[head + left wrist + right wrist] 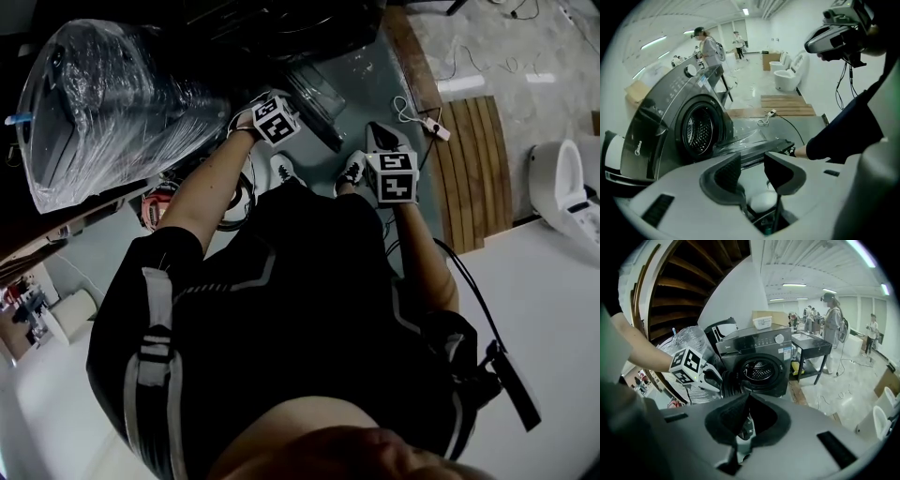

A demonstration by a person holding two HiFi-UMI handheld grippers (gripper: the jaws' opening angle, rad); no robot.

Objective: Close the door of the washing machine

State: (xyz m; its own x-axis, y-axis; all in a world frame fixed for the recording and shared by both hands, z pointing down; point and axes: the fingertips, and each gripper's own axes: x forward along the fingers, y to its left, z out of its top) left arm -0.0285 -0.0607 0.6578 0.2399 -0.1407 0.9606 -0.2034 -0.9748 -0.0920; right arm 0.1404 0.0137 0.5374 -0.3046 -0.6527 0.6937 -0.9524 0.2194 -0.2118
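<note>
— Left gripper view?
— Left gripper (752, 160) released, empty; door (755, 147) swung wide off the washer (665, 126).
— Right gripper view?
— Right gripper (747, 394) clenched on nothing, facing the drum (760, 371).
— Head view?
— Both grippers beside the door.

The person's 2 bare arms reach forward and down from short dark sleeves. The left forearm (202, 187) runs out nearly straight, and its hand holds the left gripper (751, 160) with the 2 jaws apart, a clear gap between the dark pads. The right forearm (427, 253) comes from a bent elbow and holds the right gripper (747, 396), whose 2 jaws meet at the tips. In the head view the left marker cube (275, 120) sits farther from the body than the right marker cube (394, 176). The 2 shoes (281, 169) stand between the grippers.
</note>
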